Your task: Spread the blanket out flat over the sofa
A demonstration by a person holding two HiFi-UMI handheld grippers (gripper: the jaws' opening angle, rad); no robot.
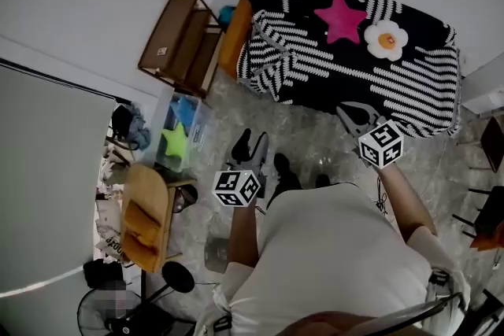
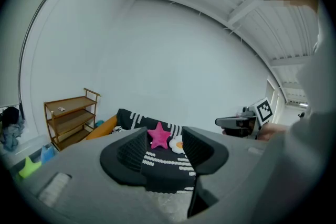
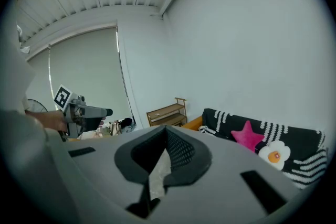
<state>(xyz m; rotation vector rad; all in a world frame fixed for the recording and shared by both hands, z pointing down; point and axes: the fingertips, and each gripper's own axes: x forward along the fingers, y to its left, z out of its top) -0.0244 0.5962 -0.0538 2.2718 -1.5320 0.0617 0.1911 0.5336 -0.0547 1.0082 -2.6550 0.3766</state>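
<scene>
The left gripper (image 2: 164, 147) has its jaws wide apart with nothing between them. The right gripper (image 3: 165, 157) has its jaws nearly together, also empty. The blanket (image 1: 331, 71) lies ahead of both, in the upper right of the head view. It is draped along the sofa (image 1: 234, 35), long axis left to right (rumpled at the left end, I judge). The right gripper is nearer, and the bare floor (image 1: 315, 142) leaves room to approach.
</scene>
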